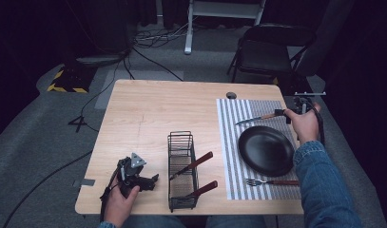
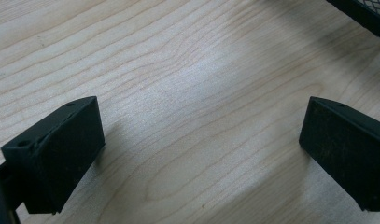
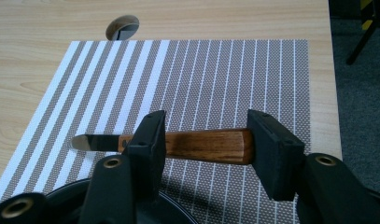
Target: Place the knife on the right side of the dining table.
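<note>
at far end of the striped grey-and-white woven placemat [image 1: 229,142], beyond the round black plate [image 1: 266,150]: wood-handled table knife [image 3: 197,145], blade pointing toward table centre, handle lying lengthwise in the gap between jaws of right gripper [image 3: 204,140]. looks set crosswise to the mat's stripes, just past the plate rim. can't tell if resting on mat or lifted a touch.

risks, as judged from here:
- handle runs along the gap rather than across it, pad contact unclear; if lifted like this, could slide out or swing blade-down, prob onto plate.
- blade tip close to plate rim; a dragged move could clink or nudge the plate off its spot.
- mat is light; pushing down w/ jaws could bunch or shift it, taking the wood-handled fork [image 1: 272,182] at near edge along.

right gripper: jaws part-open, about a handle-length apart, one at blade end of handle, other at butt end. whether actually gripping or just straddling: can't tell.

left gripper [image 2: 199,154]: jaws spread wide, nothing between, bare light wooden tabletop [image 2: 187,70] under them; parked at near-left of table beside the black wire cutlery basket [image 1: 183,171], which has two more wood-handled utensils [image 1: 196,164] poking out.
</note>
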Action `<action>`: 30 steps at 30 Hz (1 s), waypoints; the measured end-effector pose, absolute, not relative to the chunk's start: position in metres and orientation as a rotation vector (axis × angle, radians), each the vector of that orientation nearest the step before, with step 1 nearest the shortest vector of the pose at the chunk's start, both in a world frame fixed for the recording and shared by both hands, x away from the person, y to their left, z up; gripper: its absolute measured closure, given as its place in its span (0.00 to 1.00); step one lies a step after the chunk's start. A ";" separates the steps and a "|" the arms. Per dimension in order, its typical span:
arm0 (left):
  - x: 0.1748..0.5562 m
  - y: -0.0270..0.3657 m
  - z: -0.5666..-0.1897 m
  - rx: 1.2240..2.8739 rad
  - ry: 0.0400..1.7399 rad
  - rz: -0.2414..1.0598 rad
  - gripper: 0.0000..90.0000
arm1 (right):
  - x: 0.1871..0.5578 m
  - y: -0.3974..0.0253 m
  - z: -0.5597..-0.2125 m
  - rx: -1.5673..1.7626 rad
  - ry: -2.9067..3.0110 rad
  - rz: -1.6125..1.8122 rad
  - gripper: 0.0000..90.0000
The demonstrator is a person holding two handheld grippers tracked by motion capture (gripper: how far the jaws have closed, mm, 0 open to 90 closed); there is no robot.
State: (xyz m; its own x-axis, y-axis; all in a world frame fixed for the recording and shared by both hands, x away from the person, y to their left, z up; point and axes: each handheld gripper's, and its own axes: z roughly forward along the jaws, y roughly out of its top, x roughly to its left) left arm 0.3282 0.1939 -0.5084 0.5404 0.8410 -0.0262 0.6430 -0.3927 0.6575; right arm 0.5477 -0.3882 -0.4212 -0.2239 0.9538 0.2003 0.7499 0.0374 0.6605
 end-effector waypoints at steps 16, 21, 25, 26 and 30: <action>0.328 0.194 -0.508 2.160 1.193 0.415 0.00 | 0.549 -0.394 -0.437 1.760 2.042 0.940 0.55; 0.328 0.194 -0.508 2.160 1.193 0.415 0.00 | 0.549 -0.398 -0.444 1.775 2.042 0.952 0.54; 0.328 0.194 -0.508 2.159 1.193 0.415 0.00 | 0.549 -0.401 -0.450 1.776 2.043 0.959 0.54; 0.328 0.194 -0.508 2.160 1.193 0.415 0.00 | 0.549 -0.401 -0.450 1.782 2.042 0.961 0.54; 0.328 0.194 -0.508 2.160 1.193 0.416 0.00 | 0.549 -0.401 -0.453 1.786 2.040 0.957 0.54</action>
